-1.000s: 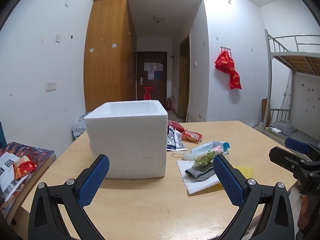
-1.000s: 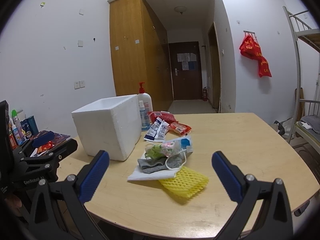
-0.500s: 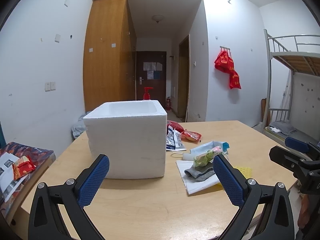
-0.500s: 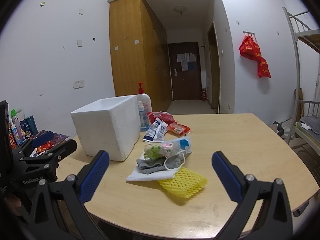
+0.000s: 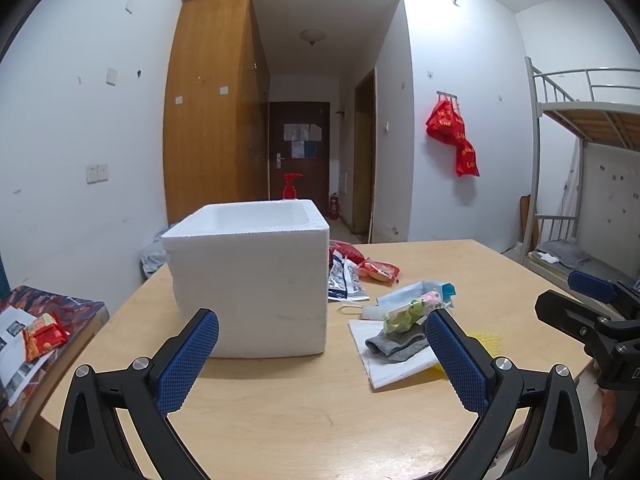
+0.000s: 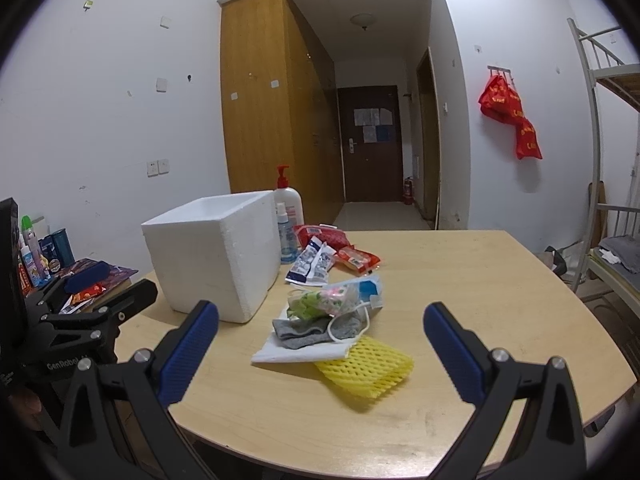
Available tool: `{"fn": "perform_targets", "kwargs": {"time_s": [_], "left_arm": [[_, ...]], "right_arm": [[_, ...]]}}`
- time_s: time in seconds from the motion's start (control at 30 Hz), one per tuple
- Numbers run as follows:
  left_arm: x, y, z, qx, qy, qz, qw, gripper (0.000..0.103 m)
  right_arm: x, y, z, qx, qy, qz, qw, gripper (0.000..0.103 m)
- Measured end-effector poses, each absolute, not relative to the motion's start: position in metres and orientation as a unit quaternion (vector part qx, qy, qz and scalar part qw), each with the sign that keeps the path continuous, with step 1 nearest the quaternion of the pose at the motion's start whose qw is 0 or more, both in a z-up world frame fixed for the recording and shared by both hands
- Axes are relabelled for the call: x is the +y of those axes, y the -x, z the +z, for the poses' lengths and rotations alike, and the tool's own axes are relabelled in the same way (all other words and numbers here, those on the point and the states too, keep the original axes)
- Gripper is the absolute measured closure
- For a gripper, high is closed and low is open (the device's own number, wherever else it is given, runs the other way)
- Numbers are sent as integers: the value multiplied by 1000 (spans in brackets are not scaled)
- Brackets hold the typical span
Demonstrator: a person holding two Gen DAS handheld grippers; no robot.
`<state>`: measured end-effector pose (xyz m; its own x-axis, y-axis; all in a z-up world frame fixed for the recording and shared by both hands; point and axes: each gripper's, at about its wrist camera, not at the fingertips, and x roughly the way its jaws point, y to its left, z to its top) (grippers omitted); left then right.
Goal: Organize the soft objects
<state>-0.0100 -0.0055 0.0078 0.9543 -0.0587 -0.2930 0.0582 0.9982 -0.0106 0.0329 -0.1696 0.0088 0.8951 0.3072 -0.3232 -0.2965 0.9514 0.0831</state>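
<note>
A white foam box (image 5: pixel 252 276) (image 6: pixel 216 256) stands open-topped on the wooden table (image 5: pixel 280 400). To its right lies a pile of soft items: a grey sock (image 6: pixel 312 330) (image 5: pixel 394 344), a white cloth (image 6: pixel 300 354), a green patterned packet (image 6: pixel 320 302) (image 5: pixel 412 308), a face mask (image 6: pixel 360 290) and a yellow foam net (image 6: pixel 366 366). My left gripper (image 5: pixel 320 356) is open and empty, in front of the box. My right gripper (image 6: pixel 320 344) is open and empty, facing the pile from the table's near edge.
Snack packets (image 6: pixel 316 262) and red bags (image 6: pixel 356 258) lie behind the pile. A pump bottle (image 6: pixel 286 208) and spray bottle stand behind the box. A side table with books and bottles (image 6: pixel 44 256) is at the left. A bunk bed (image 5: pixel 580 184) is at the right.
Both grippers have barely moved; the views shift very slightly. Nothing was picked up or released.
</note>
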Motion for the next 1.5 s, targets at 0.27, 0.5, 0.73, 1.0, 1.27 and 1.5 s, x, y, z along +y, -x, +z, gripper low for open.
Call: {"fn": "perform_targets", "kwargs": {"time_s": [0.27, 0.5, 0.73, 1.0, 1.27, 1.5], "left_arm": [[-5, 8, 8, 153, 1, -28, 988, 0], [-6, 4, 8, 157, 3, -32, 987, 0], [-13, -10, 5, 169, -3, -45, 985, 0], [-24, -34, -2, 189, -10, -63, 980, 0], [-34, -51, -10, 204, -22, -82, 975, 0], [-45, -62, -12, 208, -32, -120, 970, 0]], "right_arm": [[-171, -34, 9, 171, -15, 153, 973, 0], [-171, -38, 9, 175, -11, 152, 973, 0], [-174, -53, 8, 188, -12, 152, 970, 0], [-181, -74, 4, 204, -10, 150, 967, 0], [-185, -90, -4, 224, -7, 151, 963, 0], [-193, -98, -12, 242, -5, 152, 958, 0]]}}
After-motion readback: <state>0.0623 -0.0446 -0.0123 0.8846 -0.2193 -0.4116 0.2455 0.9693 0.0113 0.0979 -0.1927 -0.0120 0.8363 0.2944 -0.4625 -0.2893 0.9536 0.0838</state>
